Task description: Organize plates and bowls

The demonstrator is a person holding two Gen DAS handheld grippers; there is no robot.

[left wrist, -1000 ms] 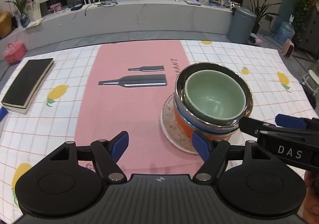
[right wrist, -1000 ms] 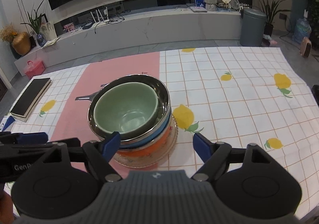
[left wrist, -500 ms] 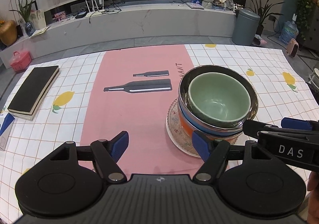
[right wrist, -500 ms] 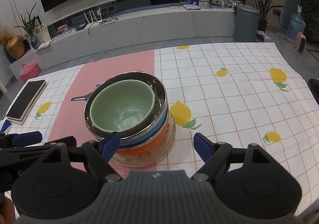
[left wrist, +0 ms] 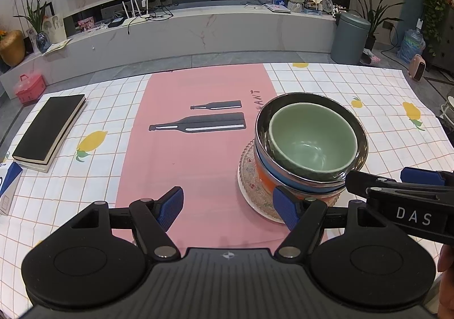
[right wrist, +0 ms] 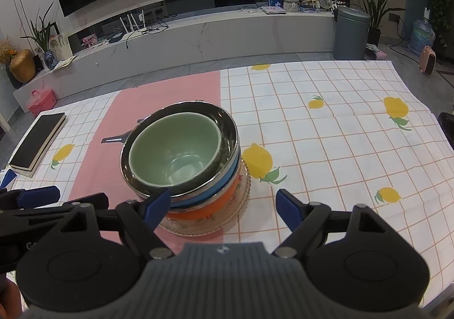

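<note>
Left wrist view has the left gripper [left wrist: 228, 207] low in the frame with its jaws spread wide and nothing between them but bare pink mat [left wrist: 198, 154]. Its right blue pad [left wrist: 285, 207] overlaps the near edge of the glass plate [left wrist: 248, 174] in the picture (whether it touches I cannot tell). On that plate, right of centre, sits the stack: an orange bowl [left wrist: 265, 178], a blue bowl [left wrist: 279, 174], a shiny steel bowl [left wrist: 356, 124] and, nested on top, a pale green bowl [left wrist: 312, 140]. The stack lies to the right of the jaw gap, not inside it.

Right wrist view shows the right gripper [right wrist: 221, 205] also wide apart and holding nothing. Its left blue pad [right wrist: 157, 204] lies over the near rim of the steel bowl [right wrist: 224, 120], while the right pad stands clear over the checked lemon tablecloth [right wrist: 326, 149]; the stack sits at centre left, mostly left of the gap.

At the lower right of the left view the other gripper's black arm, lettered DAS, crosses just in front of the stack. Two black bottle shapes [left wrist: 198, 127] are printed on the mat at centre, and a black book [left wrist: 49, 131] lies at the left edge.
</note>
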